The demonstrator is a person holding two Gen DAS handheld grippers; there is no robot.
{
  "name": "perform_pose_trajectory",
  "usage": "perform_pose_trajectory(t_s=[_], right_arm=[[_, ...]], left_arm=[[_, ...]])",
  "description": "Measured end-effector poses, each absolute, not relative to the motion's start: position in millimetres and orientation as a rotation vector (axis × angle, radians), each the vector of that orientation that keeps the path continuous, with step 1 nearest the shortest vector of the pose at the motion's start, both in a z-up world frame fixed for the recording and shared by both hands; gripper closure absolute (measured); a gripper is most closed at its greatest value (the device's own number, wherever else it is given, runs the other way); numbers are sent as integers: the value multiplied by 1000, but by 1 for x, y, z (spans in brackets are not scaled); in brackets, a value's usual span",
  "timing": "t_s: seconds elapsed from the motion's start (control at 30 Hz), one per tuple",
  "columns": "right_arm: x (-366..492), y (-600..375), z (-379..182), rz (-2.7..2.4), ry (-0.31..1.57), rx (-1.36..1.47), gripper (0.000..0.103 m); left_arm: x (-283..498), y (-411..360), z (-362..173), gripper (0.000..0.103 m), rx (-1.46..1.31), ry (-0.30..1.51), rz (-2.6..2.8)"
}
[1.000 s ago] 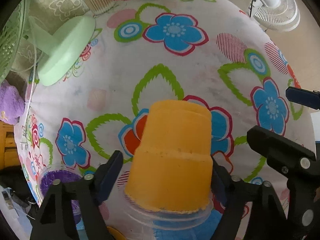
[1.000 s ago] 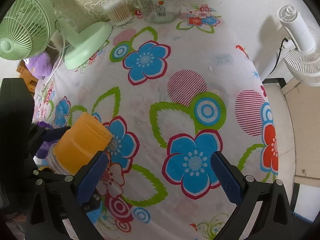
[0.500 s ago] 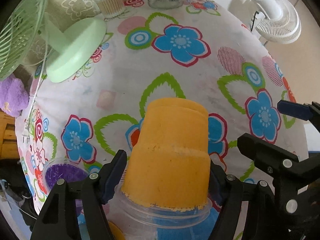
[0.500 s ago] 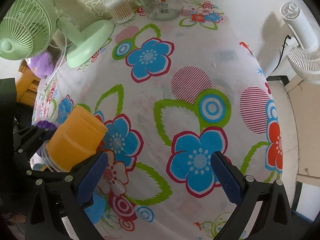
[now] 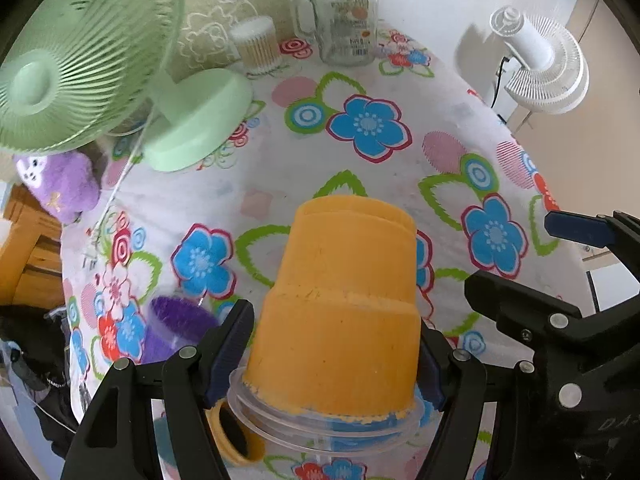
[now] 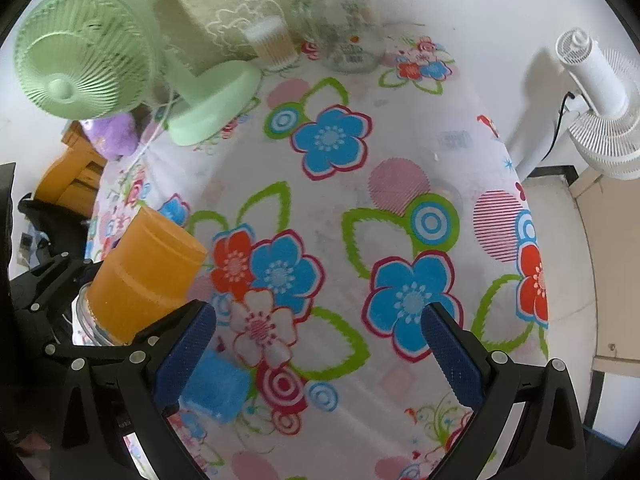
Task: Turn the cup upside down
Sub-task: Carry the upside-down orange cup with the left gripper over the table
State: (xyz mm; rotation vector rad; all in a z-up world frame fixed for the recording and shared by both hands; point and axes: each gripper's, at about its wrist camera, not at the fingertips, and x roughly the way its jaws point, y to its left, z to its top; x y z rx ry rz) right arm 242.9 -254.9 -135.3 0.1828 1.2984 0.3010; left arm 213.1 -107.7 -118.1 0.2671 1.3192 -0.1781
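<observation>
While my left gripper [image 5: 334,354] clamps its blue-padded fingers [image 5: 230,346] on the lower sides of the orange plastic cup with a clear rim [image 5: 340,320], the cup sits between them with its closed base pointing away from me and its transparent lip nearest the camera, above the flower-patterned tablecloth [image 5: 280,168]. In the right wrist view the same cup [image 6: 144,276] shows at nine o'clock, tilted, its base toward one o'clock.

My right gripper [image 6: 320,356] is spread wide with nothing between its blue pads [image 6: 450,356], hanging over the cloth; a small blue block [image 6: 214,388] lies just beside its left finger at seven o'clock.

Near my left gripper, at eight o'clock, a purple bristly cup-shaped thing [image 5: 176,328] stands on the cloth, and a yellow ring [image 5: 234,436] lies below the cup's lip. Farther out at ten o'clock stands a pale green desk fan [image 5: 80,56] on its round base, a purple plush toy [image 5: 60,184] beside it. At twelve o'clock are a clear glass mug jar [image 5: 346,28] and a round tub of cotton swabs [image 5: 258,46]; a white fan [image 5: 544,68] stands off the table at two o'clock.
</observation>
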Motion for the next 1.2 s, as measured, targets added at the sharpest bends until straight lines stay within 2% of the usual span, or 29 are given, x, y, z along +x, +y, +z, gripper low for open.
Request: perform_pose_trajectory(t_s=[0.6, 1.2], right_arm=[[173, -202, -95, 367, 1271, 90, 0], [111, -156, -105, 388, 1300, -39, 0]], left_arm=[[133, -51, -100, 28, 65, 1267, -70], [58, -7, -133, 28, -149, 1289, 30]])
